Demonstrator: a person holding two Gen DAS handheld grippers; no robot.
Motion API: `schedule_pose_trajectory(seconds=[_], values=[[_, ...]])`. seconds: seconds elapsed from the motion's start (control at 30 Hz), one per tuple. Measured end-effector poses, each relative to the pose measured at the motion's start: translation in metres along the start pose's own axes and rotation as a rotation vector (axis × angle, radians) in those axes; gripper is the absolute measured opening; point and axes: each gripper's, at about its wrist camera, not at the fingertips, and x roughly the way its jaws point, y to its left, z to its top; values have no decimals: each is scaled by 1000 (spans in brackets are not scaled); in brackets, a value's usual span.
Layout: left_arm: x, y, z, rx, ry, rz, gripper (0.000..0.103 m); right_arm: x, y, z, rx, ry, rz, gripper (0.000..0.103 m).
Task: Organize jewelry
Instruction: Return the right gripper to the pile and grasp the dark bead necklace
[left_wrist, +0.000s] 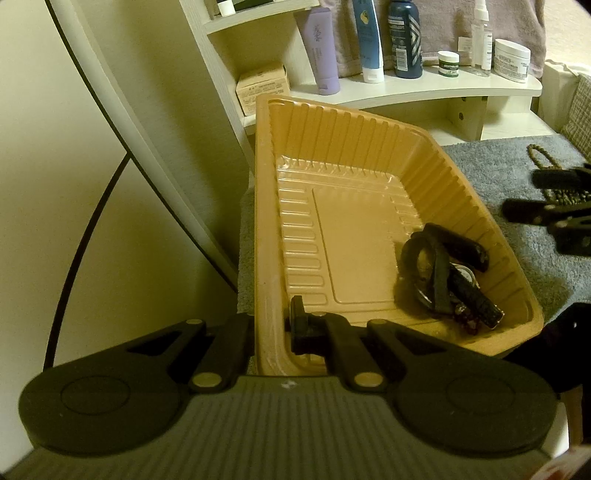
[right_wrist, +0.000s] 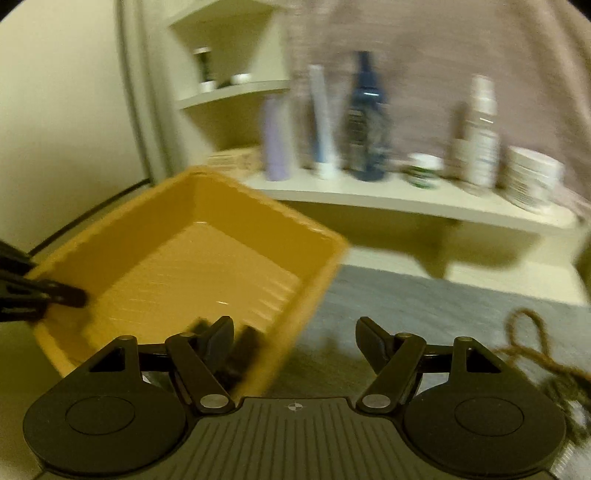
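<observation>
A tan ribbed plastic tray (left_wrist: 436, 170) sits on a grey mat, with a black watch and dark straps (left_wrist: 447, 273) lying in its near right corner. My left gripper (left_wrist: 271, 332) is shut on the tray's near left wall, one finger inside and one outside. In the right wrist view the tray (right_wrist: 317, 273) appears blurred, with the left gripper (right_wrist: 44, 280) at its left edge. My right gripper (right_wrist: 295, 326) stands open and empty over the mat, just right of the tray. A brown beaded strand (right_wrist: 528, 332) lies on the mat to the right; the left wrist view shows the strand (left_wrist: 543, 158) behind the right gripper (left_wrist: 535, 195).
A cream shelf (left_wrist: 424, 86) behind the tray carries several bottles, tubes and jars. A small box (left_wrist: 262, 86) stands at its left end. A cream wall with a dark cable (left_wrist: 81, 240) lies to the left. The grey mat (left_wrist: 517, 258) extends to the right.
</observation>
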Motion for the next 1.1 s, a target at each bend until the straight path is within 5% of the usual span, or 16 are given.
schedule_pose_trajectory(seconds=[0.53,0.77,0.83,1.1], values=[[-1,0,0,0,-3,2,3,-48,-96,-54,158,29,-321,73],[-2,0,0,0,-2,2,3,-55,-115,-56,99,26,-396,72],[-2,0,0,0,-2,3,3,-53,-118,-56,62,32,-407,57],[-2,0,1,1,-2,4,3,-40,-123,-58,-141,115,-430,31]])
